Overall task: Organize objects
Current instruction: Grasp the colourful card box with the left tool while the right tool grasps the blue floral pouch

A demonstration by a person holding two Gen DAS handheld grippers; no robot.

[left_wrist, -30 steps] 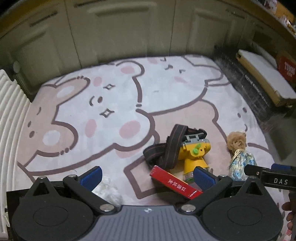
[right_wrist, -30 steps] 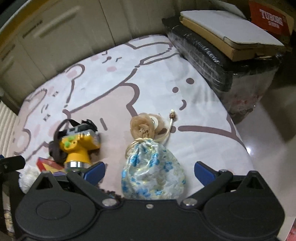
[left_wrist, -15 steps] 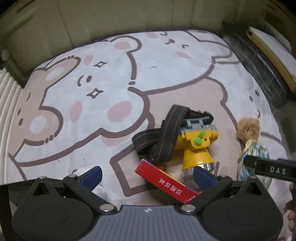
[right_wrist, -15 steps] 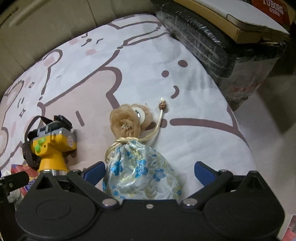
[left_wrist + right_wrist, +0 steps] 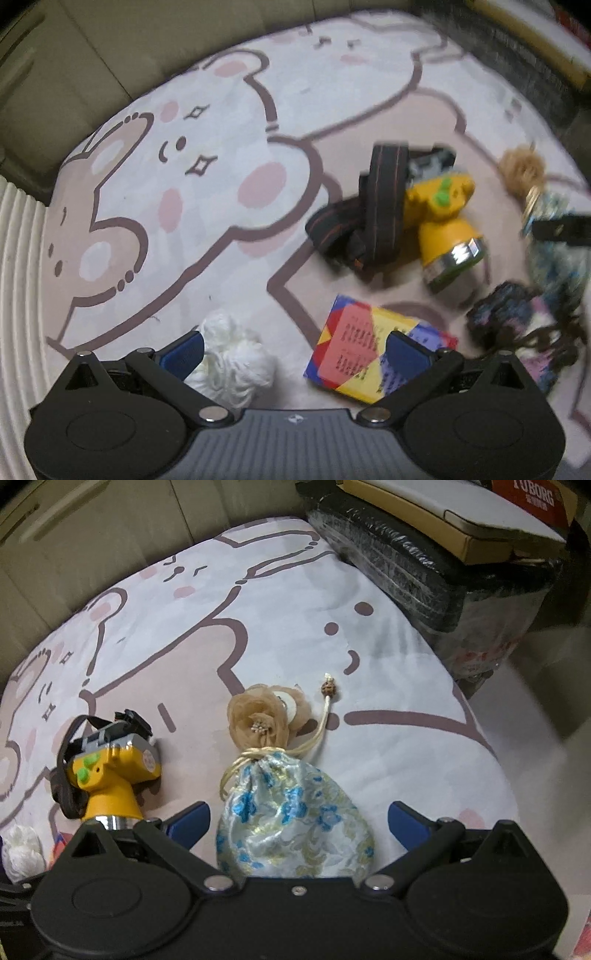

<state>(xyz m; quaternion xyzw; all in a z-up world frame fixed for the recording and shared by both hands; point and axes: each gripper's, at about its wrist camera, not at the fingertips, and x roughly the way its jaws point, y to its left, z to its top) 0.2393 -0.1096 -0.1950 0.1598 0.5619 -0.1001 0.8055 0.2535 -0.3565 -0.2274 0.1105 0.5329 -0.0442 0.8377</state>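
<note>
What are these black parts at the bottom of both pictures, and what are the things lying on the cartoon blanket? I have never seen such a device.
There is no robot: a person holds one two-finger gripper in each hand, and a camera on each looks forward along its blue-tipped fingers. In the left view, the left gripper is open above a white fluffy ball and a colourful box. In the right view, the right gripper is open around a floral drawstring pouch, not yet squeezing it. A yellow headlamp with a dark strap lies nearby on the blanket. Neither gripper holds anything.
</note>
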